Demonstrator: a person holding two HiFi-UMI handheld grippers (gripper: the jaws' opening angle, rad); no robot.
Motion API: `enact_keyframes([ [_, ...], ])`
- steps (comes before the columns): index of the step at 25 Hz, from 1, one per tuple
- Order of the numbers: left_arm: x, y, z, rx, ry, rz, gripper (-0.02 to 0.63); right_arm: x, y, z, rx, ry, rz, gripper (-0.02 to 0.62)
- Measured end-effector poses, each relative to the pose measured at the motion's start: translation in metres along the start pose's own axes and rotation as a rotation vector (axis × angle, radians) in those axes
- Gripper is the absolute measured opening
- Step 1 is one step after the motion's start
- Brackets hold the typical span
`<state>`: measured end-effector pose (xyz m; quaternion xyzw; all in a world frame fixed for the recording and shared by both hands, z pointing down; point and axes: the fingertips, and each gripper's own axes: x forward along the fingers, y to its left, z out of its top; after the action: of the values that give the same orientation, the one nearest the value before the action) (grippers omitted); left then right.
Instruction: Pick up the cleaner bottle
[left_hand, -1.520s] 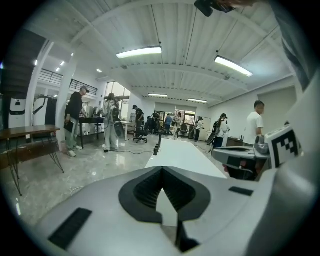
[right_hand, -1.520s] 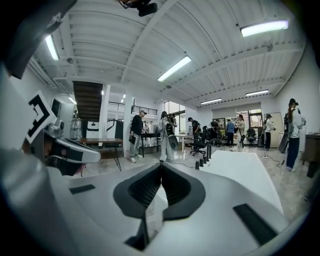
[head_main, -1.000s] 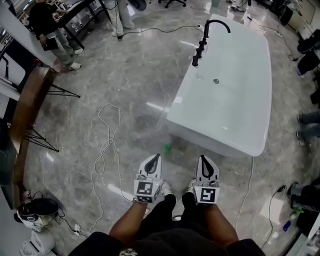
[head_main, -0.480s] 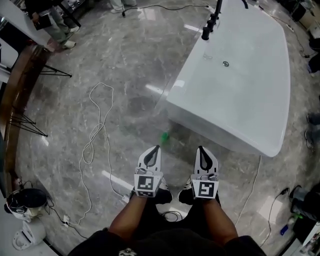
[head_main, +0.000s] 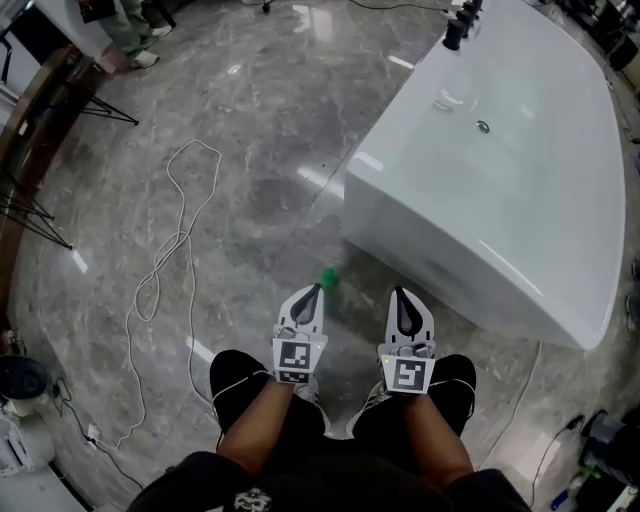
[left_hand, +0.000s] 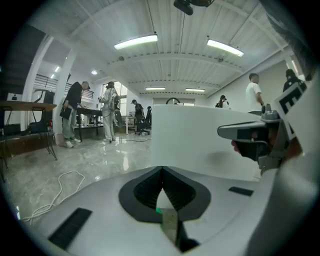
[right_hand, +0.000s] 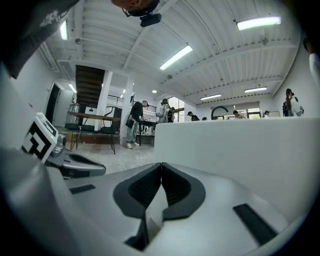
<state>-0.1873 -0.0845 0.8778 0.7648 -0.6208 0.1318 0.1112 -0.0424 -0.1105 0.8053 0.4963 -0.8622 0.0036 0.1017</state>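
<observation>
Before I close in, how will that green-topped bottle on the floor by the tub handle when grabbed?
The cleaner bottle shows little beyond its green top. The body looks pale or clear, so it is probably light plastic, fill unknown. The floor is glossy stone, so a sideways nudge would likely slide or tip it.

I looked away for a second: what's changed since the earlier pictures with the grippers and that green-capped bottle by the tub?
The person has crouched, and the left gripper and right gripper have sunk toward the floor; the left one's tip is now close to the green-capped bottle. Nothing grasped or released. Unchanged: both jaws shut and empty, bottle on the floor beside the bathtub.
</observation>
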Motion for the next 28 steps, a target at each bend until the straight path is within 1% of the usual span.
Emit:
enact_keyframes([
  [3,0.016,0.003,-0.044,0.0,0.009,0.019,0.006,0.015,0.008,-0.044,-0.011,-0.011,0.016,0.017],
  [5,0.021,0.006,-0.065,0.005,0.007,0.021,0.006,0.021,0.013,-0.065,-0.005,-0.008,0.028,0.017],
  [8,0.029,0.006,-0.084,0.022,-0.009,0.005,0.006,0.031,0.019,-0.082,0.0,-0.013,0.056,0.018],
  [12,0.037,0.003,-0.1,0.017,-0.033,-0.023,0.014,0.038,0.022,-0.091,0.02,-0.024,0.076,0.017],
  [14,0.043,0.004,-0.111,0.003,-0.022,-0.015,0.107,0.041,0.023,-0.093,0.027,-0.022,0.086,0.018],
  [16,0.051,0.005,-0.127,-0.01,-0.002,-0.006,0.16,0.043,0.026,-0.095,0.035,-0.022,0.098,0.018],
  [18,0.06,0.008,-0.147,-0.006,0.026,-0.012,0.24,0.043,0.028,-0.096,0.041,-0.028,0.106,0.018],
  [19,0.064,0.011,-0.157,-0.002,0.042,-0.016,0.265,0.043,0.028,-0.096,0.042,-0.032,0.107,0.018],
  [22,0.081,0.018,-0.189,0.023,0.093,-0.04,0.293,0.044,0.027,-0.1,0.051,-0.037,0.108,0.018],
  [25,0.096,0.02,-0.218,0.048,0.132,-0.066,0.295,0.041,0.03,-0.107,0.05,-0.031,0.116,0.018],
  [28,0.109,0.015,-0.235,0.06,0.153,-0.085,0.295,0.037,0.031,-0.109,0.045,-0.002,0.11,0.018],
])
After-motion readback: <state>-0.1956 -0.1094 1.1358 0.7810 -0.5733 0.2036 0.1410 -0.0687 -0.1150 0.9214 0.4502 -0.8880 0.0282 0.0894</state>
